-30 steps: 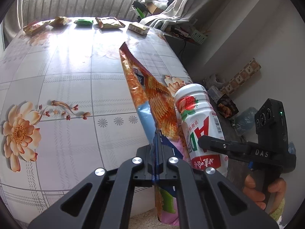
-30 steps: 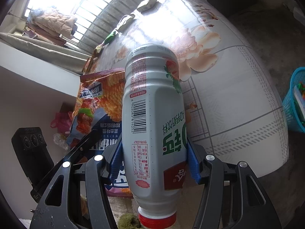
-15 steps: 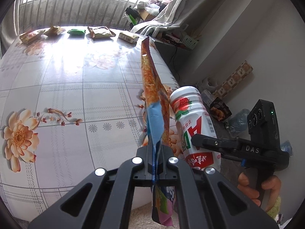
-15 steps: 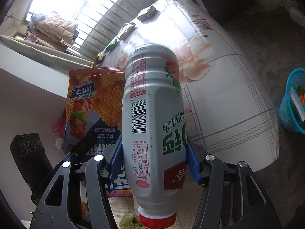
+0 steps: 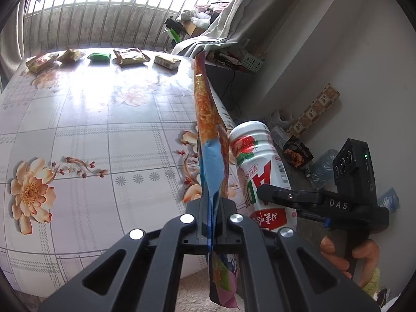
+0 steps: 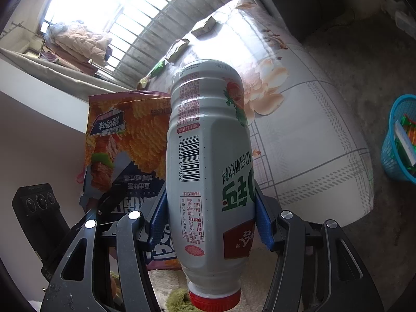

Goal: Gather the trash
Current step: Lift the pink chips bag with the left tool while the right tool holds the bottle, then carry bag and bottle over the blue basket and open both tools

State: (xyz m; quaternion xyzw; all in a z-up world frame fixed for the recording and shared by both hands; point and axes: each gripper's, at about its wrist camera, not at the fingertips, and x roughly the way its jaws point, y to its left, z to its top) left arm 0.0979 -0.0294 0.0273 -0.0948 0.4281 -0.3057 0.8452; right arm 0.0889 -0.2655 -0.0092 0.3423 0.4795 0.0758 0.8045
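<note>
I have lifted both pieces clear of the table (image 5: 78, 135), left gripper (image 5: 211, 223) pinched tight on the snack bag (image 5: 208, 130), right gripper (image 6: 210, 215) clamping the bottle (image 6: 208, 156), ready for the blue basket (image 6: 397, 140) at right.

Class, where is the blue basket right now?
In the right wrist view, the blue basket sits on the floor at the far right edge, beyond the floral table.
</note>
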